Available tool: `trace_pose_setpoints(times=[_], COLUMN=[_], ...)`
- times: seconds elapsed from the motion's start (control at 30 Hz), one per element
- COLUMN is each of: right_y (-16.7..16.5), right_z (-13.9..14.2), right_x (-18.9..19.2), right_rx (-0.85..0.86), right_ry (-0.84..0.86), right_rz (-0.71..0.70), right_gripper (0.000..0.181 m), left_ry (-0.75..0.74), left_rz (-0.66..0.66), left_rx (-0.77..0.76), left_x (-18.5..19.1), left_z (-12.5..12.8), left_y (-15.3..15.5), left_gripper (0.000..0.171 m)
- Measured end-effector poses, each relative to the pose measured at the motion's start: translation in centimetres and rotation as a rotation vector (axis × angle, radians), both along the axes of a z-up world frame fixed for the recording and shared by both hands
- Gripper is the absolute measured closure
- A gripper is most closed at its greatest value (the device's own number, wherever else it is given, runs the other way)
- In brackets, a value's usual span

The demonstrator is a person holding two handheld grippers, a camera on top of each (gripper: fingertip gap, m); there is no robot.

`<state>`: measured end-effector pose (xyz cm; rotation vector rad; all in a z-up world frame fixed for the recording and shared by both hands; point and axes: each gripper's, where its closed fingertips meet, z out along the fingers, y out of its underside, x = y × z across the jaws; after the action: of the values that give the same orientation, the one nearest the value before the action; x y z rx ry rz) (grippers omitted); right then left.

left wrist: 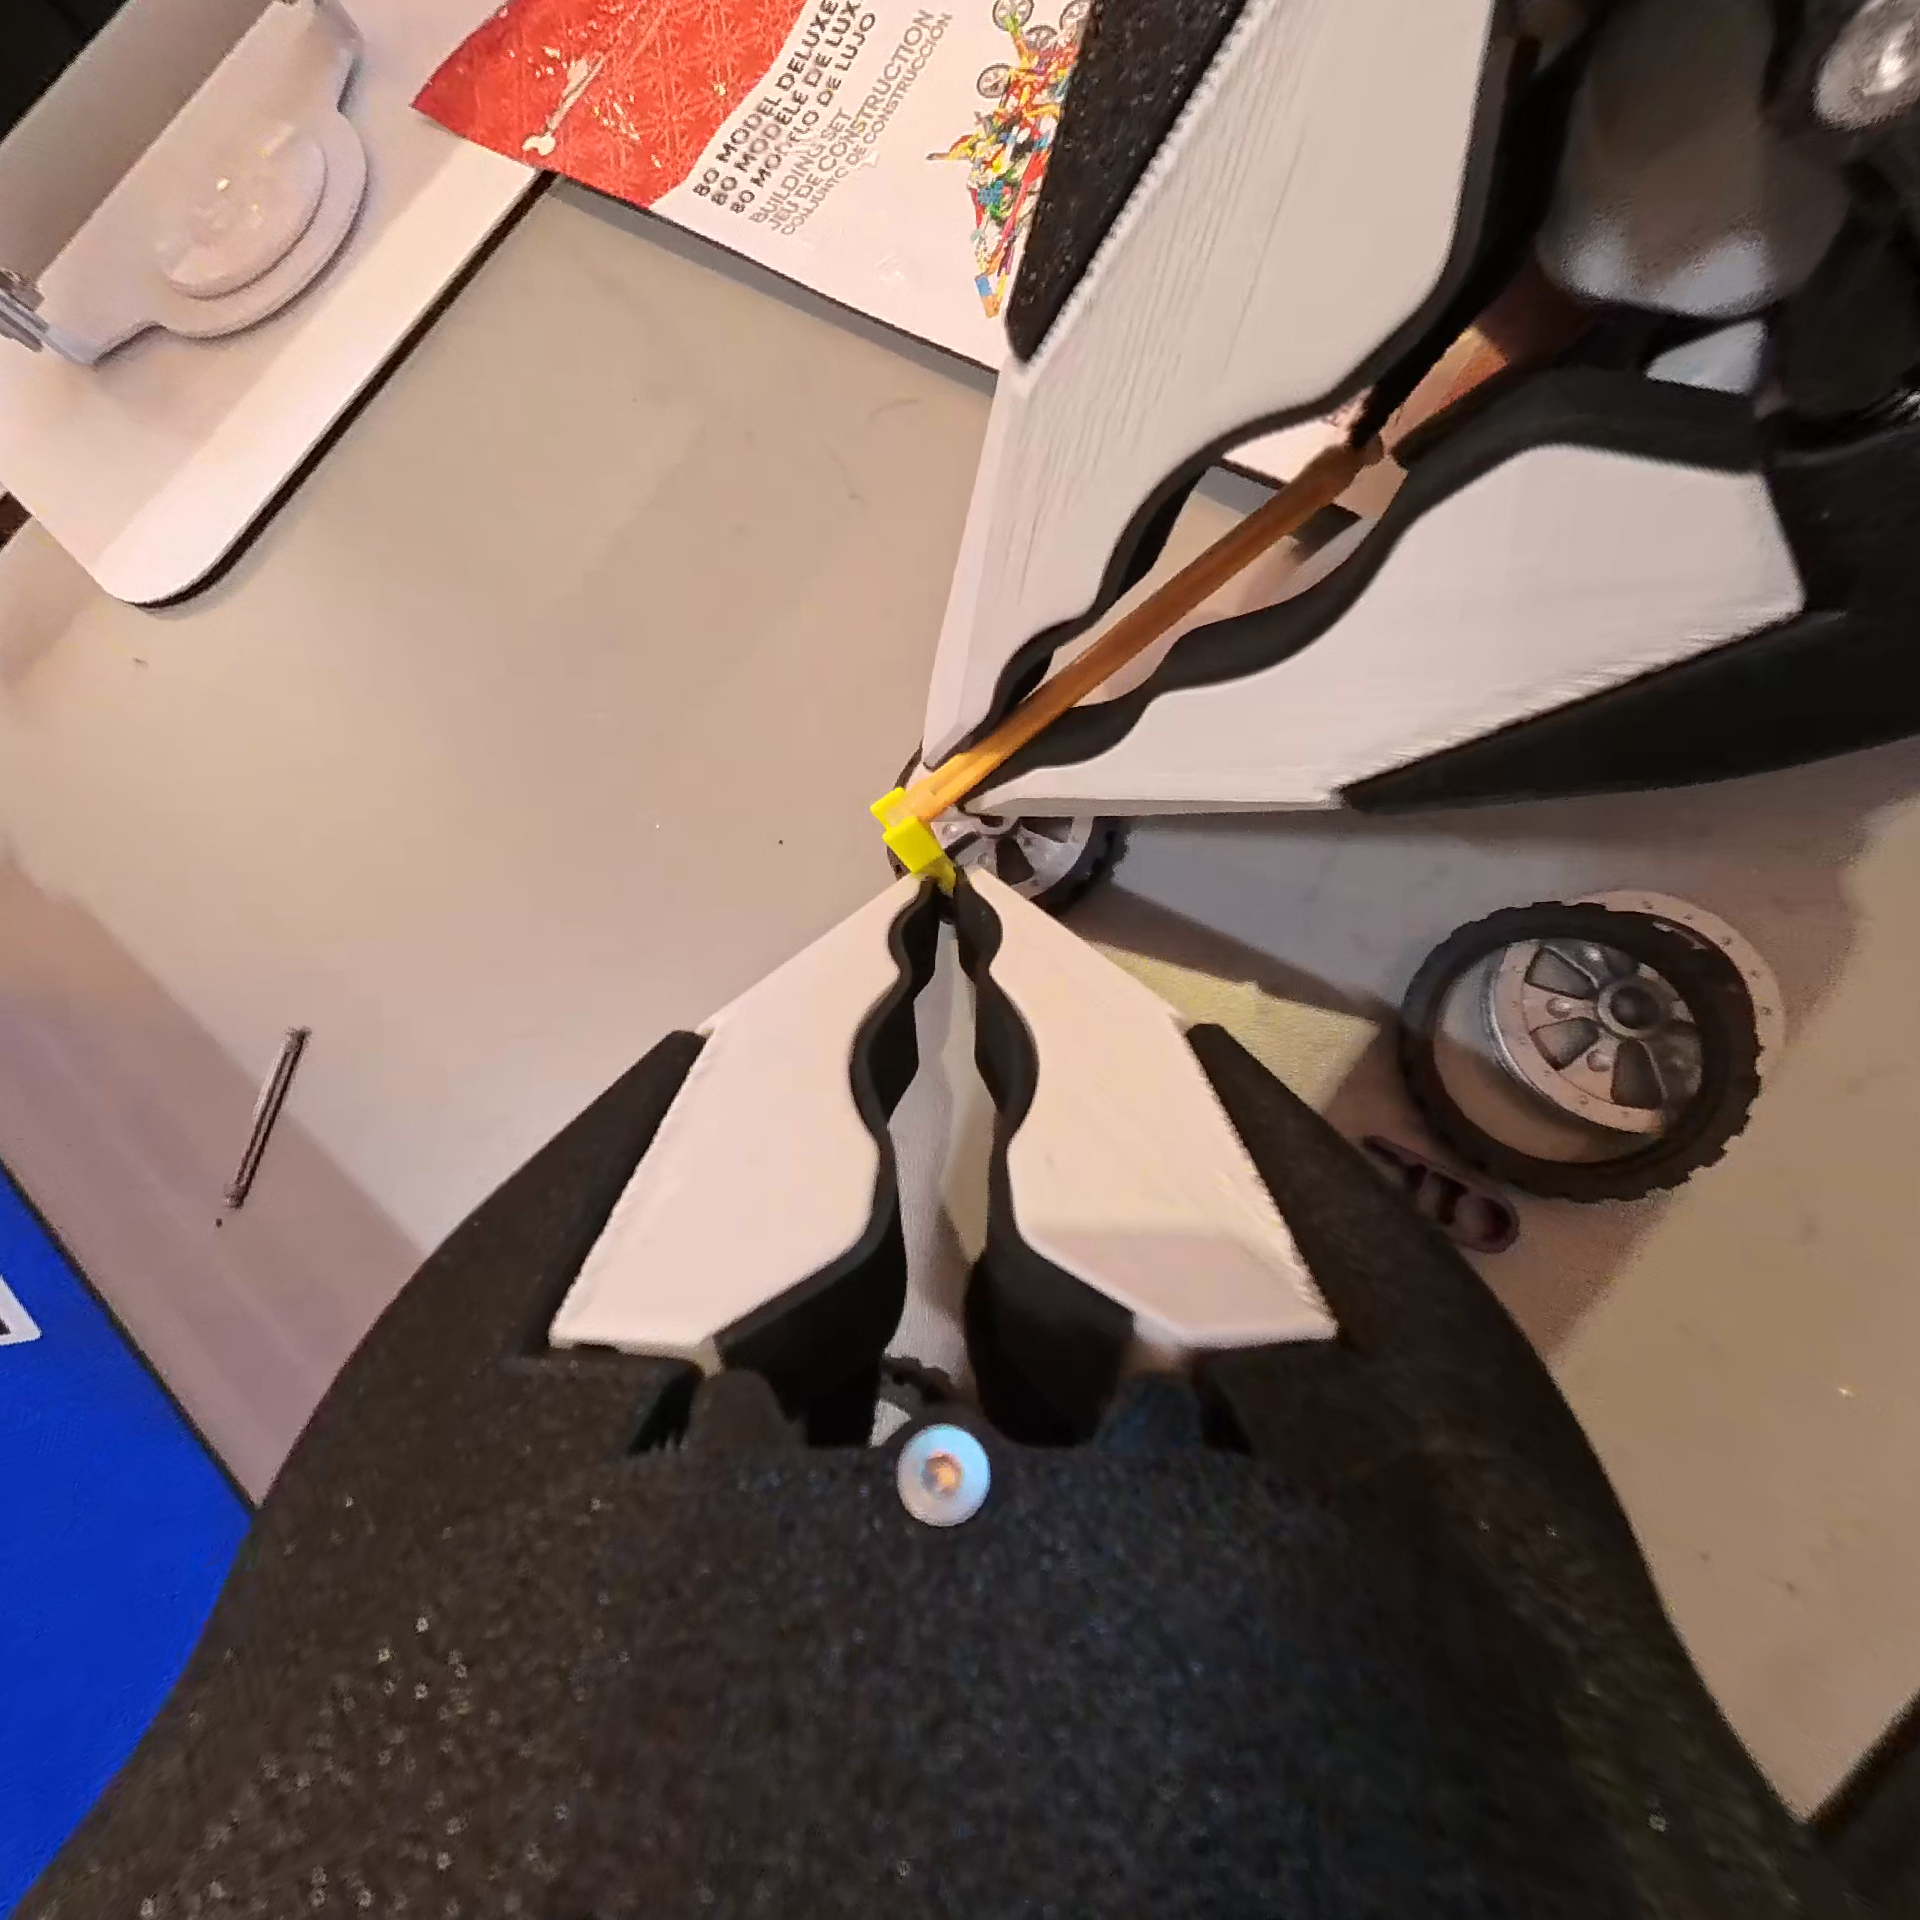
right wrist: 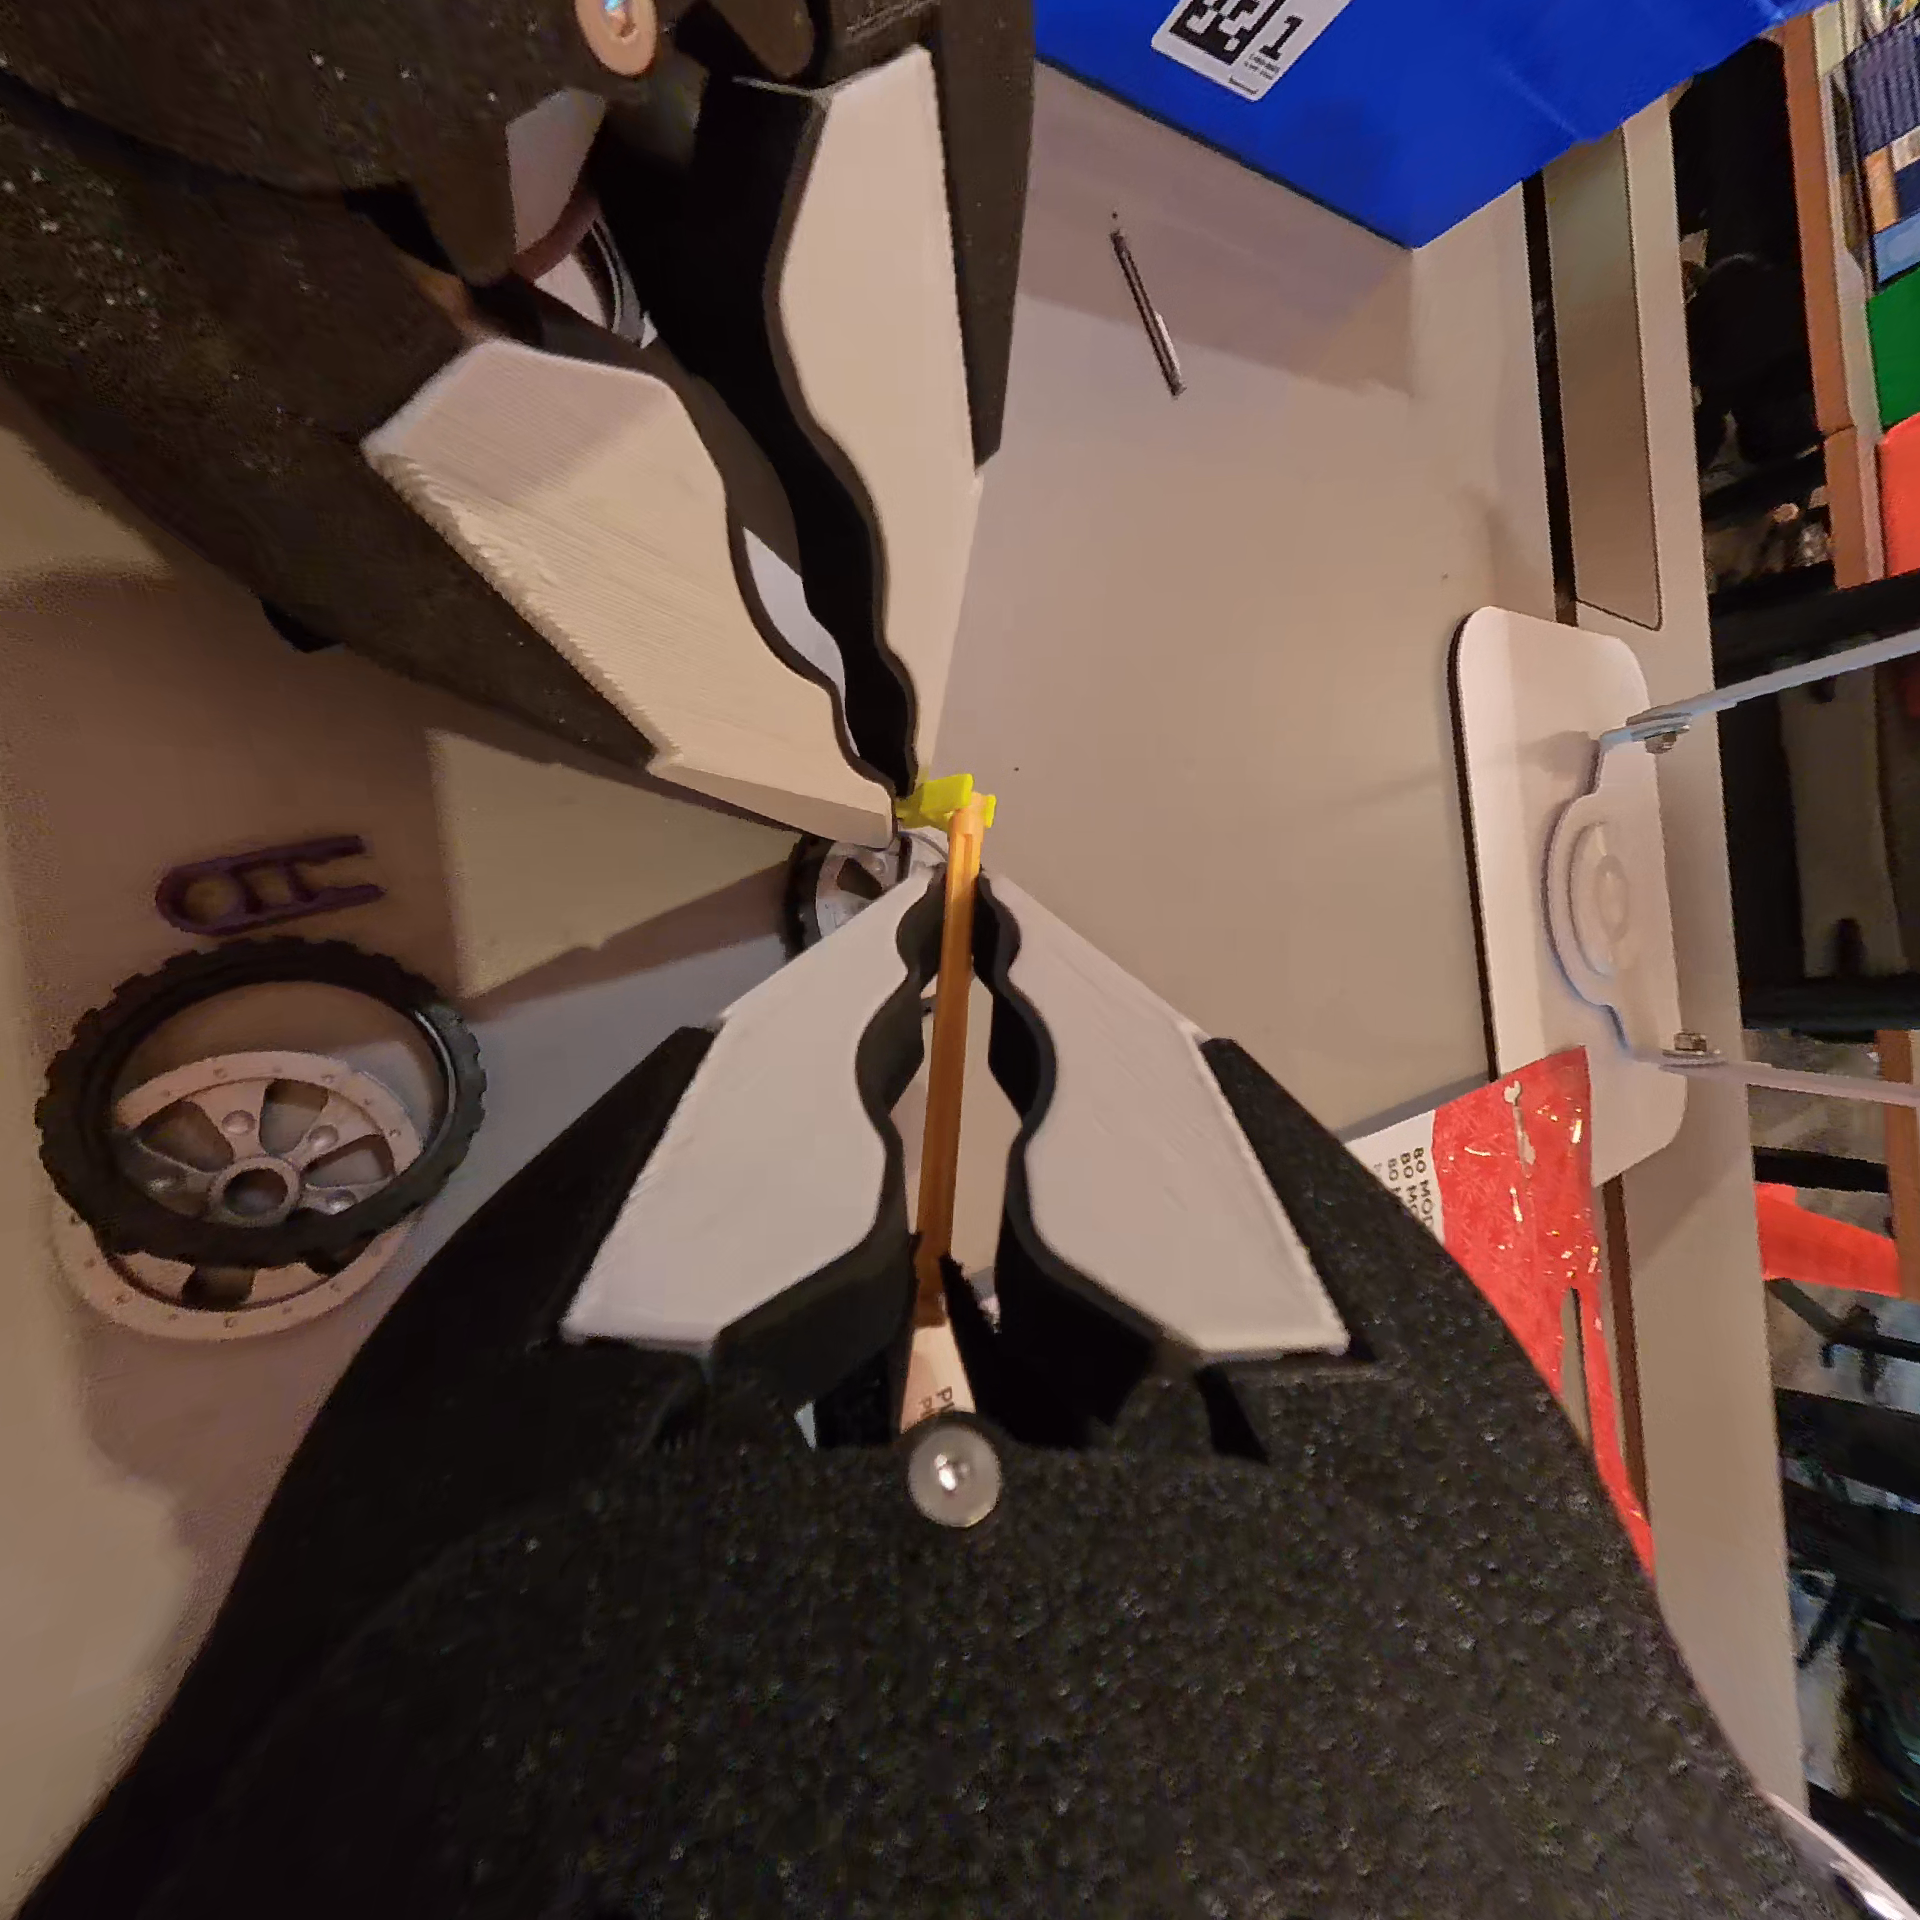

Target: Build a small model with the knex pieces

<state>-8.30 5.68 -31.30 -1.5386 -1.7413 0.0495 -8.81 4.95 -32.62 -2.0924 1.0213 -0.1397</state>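
My left gripper [left wrist: 935, 894] is shut on a small yellow connector [left wrist: 914, 840], pinching it at the fingertips. My right gripper [right wrist: 956, 883] is shut on a thin orange rod [right wrist: 948, 1039] that runs lengthwise between its fingers. The rod's tip meets the yellow connector [right wrist: 943, 798]. In the left wrist view the right gripper [left wrist: 951, 790] comes in from the upper right with the rod [left wrist: 1143, 623]. In the right wrist view the left gripper [right wrist: 902, 795] comes in from the upper left. A small grey wheel [left wrist: 1023, 847] lies on the table right under both tips.
A larger black-tyred wheel [left wrist: 1590, 1049] and a purple connector [left wrist: 1455, 1205] lie on the table to the right. A thin dark rod [left wrist: 265, 1117] lies to the left. A red-and-white booklet [left wrist: 790, 114], a white board with a grey holder [left wrist: 208, 260] and a blue box [left wrist: 83, 1455] border the area. Both grippers' tips are close together, under 4 cm apart.
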Motion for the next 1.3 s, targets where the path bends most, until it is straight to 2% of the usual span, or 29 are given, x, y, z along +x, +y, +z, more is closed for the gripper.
trace_pose_setpoints(times=[0.4, 0.63, 1.0, 1.2, 1.3], right_y=[0.0, -0.1, -0.5, -0.9, -1.0], right_z=[-0.3, 0.3, 0.3, 0.2, -0.2], right_x=[0.1, 0.2, 1.3, 1.5, 1.5], right_rx=[0.083, -0.006, -0.062, -0.103, -0.106], right_ry=[-0.073, 0.017, 0.008, 0.019, 0.004], right_rz=[0.042, 0.019, 0.028, 0.060, 0.072], right_gripper=[0.177, 0.178, 0.177, 0.177, 0.177], left_ry=[-0.005, -0.004, 0.027, 0.053, 0.080], left_rz=[-0.014, -0.025, -0.067, -0.115, -0.155], left_rx=[0.005, 0.017, 0.061, 0.111, 0.101], left_x=[0.1, 0.4, 1.0, 1.5, 1.8], left_z=[0.0, 0.0, 0.4, 0.9, 0.5], left_y=[0.0, 0.1, 0.2, 0.3, 0.1], left_gripper=[0.171, 0.167, 0.171, 0.155, 0.162])
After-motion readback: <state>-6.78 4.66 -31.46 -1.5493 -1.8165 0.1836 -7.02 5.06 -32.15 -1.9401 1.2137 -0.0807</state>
